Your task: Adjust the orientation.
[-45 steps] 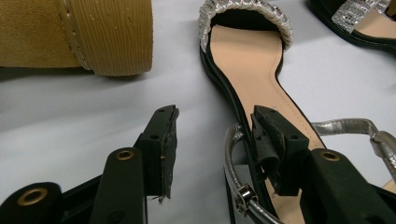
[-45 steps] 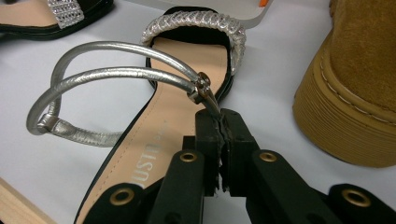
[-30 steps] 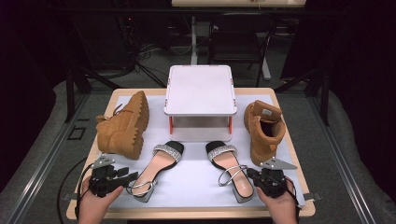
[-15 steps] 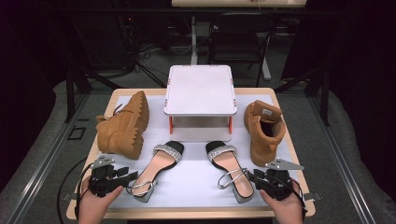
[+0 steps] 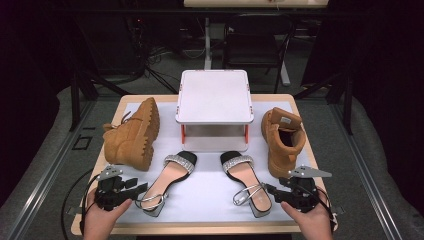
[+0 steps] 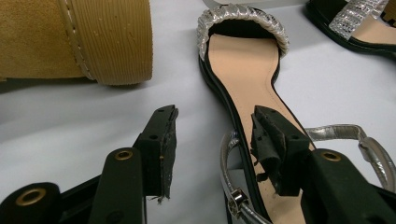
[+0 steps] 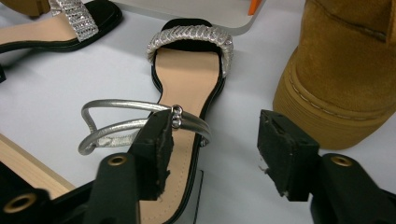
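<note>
High view — right gripper (image 5: 274,190) (jaws apart) beside right sandal (image 5: 246,175).

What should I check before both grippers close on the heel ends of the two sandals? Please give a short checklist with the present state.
1. Left gripper open: ok, its jaws stand apart.
2. Right gripper open: ok, its jaws stand apart.
3. Left black sandal with silver braided toe strap between the left jaws: not ok, only one jaw is over its heel end; the other is over bare white mat.
4. Right black sandal with silver toe strap between the right jaws: not ok, one jaw overlaps its silver ankle strap; the sole is only partly in the gap.
5. Tan suede boot standing upright clear of the right jaw: cannot tell, it looks close.
6. White raised shelf with orange legs unoccupied: ok.
</note>
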A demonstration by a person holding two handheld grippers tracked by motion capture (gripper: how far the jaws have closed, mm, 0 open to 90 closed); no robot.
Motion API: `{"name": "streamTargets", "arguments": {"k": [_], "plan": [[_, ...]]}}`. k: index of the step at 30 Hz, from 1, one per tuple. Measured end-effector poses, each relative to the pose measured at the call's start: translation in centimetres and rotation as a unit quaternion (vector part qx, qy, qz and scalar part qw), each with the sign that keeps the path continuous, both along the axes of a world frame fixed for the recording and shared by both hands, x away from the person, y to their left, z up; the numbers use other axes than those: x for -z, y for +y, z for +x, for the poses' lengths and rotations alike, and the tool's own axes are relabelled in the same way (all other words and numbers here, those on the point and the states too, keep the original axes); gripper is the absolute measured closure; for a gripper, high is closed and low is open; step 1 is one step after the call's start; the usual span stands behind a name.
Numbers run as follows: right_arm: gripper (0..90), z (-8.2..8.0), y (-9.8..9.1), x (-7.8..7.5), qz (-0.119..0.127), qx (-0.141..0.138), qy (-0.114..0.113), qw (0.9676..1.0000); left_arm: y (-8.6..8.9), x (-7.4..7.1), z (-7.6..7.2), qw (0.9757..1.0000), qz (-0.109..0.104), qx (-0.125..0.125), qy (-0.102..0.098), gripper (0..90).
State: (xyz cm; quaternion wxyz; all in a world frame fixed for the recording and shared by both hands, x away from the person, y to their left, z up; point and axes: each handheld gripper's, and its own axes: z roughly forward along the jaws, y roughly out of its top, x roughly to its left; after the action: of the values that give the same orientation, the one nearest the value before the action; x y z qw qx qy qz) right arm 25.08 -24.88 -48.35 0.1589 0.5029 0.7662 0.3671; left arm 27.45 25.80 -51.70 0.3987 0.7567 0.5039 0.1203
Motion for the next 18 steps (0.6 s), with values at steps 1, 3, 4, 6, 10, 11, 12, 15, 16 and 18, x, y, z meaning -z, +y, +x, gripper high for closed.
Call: {"name": "streamTargets", "arguments": {"k": [1, 3, 4, 6, 10, 11, 12, 15, 16, 18], "plan": [[42.4, 0.1, 0.1, -0.1, -0.002, 0.0, -0.002, 1.0, 0.0, -0.1, 0.0, 1.0, 0.003, 0.002, -0.005, 50.6], [40.4, 0.3, 0.5, -0.3, -0.001, 0.0, -0.004, 1.0, -0.1, -0.2, 0.0, 0.9999, 0.007, 0.003, -0.011, 50.8], [39.0, 0.4, 0.5, -0.4, -0.002, -0.003, -0.002, 1.0, -0.1, -0.3, 0.0, 0.9999, 0.006, 0.003, -0.012, 50.8], [35.4, 0.7, 0.9, -0.5, -0.004, -0.009, 0.007, 0.9999, -0.2, -0.4, 0.0, 0.9999, 0.007, 0.004, -0.014, 50.7], [30.8, 1.2, 1.7, -0.5, -0.022, -0.017, 0.008, 0.9996, -0.4, -0.6, 0.0, 0.9998, 0.009, 0.013, -0.015, 50.6], [30.8, 1.3, 1.9, -0.5, -0.022, -0.017, 0.009, 0.9996, -0.4, -0.7, 0.1, 0.9998, 0.01, 0.014, -0.013, 50.6], [31.2, 1.4, 2.1, -0.5, -0.024, -0.022, 0.01, 0.9994, -0.6, -0.7, 0.1, 0.9998, 0.009, 0.013, -0.011, 50.4], [36.8, 1.5, 2.7, -0.5, -0.03, -0.031, 0.012, 0.999, -0.8, -0.8, 0.3, 0.9997, 0.018, 0.017, 0.001, 48.3], [36.9, 1.6, 3.0, -0.4, -0.034, -0.036, 0.013, 0.9987, -0.9, -0.8, 0.3, 0.9996, 0.02, 0.017, 0.001, 47.6], [37.0, 1.8, 3.2, -0.4, -0.04, -0.036, 0.015, 0.9984, -0.9, -0.9, 0.4, 0.9997, 0.02, 0.017, 0.0, 47.7]]}}
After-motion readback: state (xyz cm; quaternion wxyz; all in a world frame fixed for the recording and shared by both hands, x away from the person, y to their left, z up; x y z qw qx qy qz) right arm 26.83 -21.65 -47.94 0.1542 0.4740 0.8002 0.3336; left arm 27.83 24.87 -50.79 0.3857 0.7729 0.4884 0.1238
